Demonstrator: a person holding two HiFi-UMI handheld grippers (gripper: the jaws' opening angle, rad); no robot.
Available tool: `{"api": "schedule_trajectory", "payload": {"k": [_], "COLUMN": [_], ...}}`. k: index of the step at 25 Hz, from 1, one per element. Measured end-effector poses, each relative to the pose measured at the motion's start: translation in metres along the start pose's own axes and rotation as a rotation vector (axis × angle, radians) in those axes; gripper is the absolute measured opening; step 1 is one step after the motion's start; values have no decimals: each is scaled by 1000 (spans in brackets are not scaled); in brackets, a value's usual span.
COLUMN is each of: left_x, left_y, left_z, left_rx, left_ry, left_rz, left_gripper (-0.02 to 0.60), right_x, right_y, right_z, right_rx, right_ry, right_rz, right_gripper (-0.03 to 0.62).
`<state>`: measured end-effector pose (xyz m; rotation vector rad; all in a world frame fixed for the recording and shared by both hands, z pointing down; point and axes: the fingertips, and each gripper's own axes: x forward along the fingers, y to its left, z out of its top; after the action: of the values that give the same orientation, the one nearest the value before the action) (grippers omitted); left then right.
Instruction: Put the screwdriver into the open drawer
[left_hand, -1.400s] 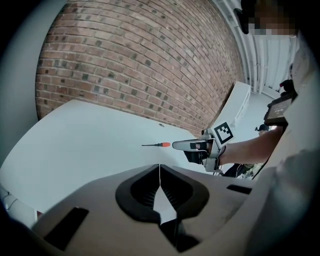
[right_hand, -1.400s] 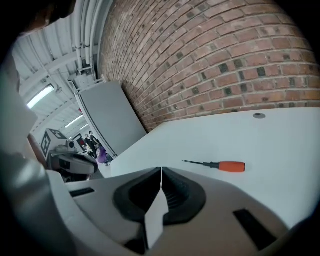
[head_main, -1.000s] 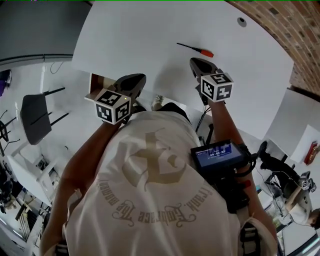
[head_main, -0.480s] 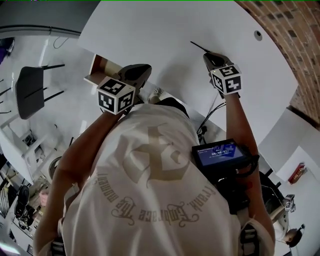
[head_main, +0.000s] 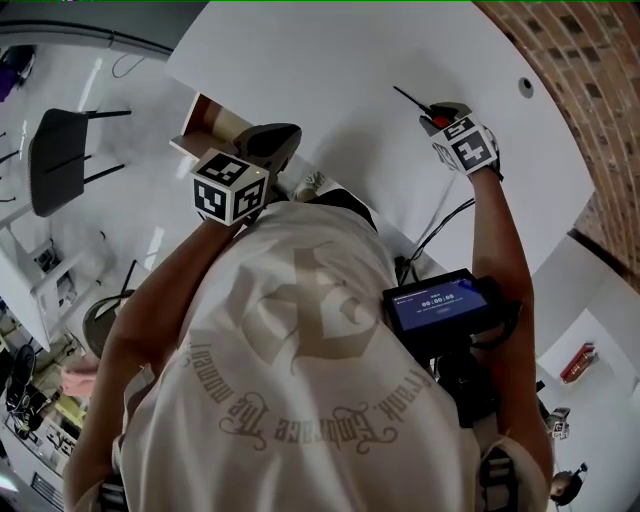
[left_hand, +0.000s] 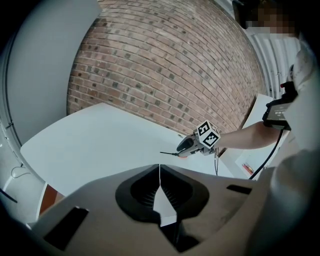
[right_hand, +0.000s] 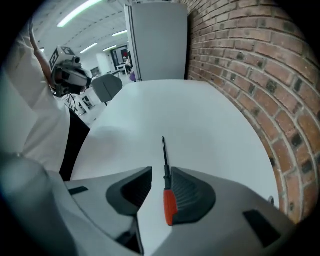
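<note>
Head view: open wooden drawer (head_main: 205, 125) at white table (head_main: 330, 60)'s edge, half hidden behind left gripper (head_main: 280, 138); orange-handled screwdriver (head_main: 411, 99) partly under right gripper (head_main: 445, 112).
Left gripper view: jaws together, holding nothing.
Right gripper view: jaws have just been opening, now wide; screwdriver lies between them, handle just beside one pad; bare table ahead.
</note>
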<state>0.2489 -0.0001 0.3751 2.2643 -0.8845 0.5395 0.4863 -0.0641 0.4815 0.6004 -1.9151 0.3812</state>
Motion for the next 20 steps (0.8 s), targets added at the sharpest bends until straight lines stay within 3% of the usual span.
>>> {"api": "schedule_trajectory", "payload": {"k": [8, 20], "left_x": [-12, -7], "left_y": [4, -2], "left_z": [-6, -1], "left_rx": [-25, -15], "left_ry": [-11, -11], "left_rz": [38, 22], "left_gripper": [25, 25], "right_x": [14, 26], "right_y": [-6, -9], "right_z": [-12, -22], "right_rx": [-122, -139], "right_ry": [138, 276], "right_rz": [25, 60], "right_gripper": [126, 104]}}
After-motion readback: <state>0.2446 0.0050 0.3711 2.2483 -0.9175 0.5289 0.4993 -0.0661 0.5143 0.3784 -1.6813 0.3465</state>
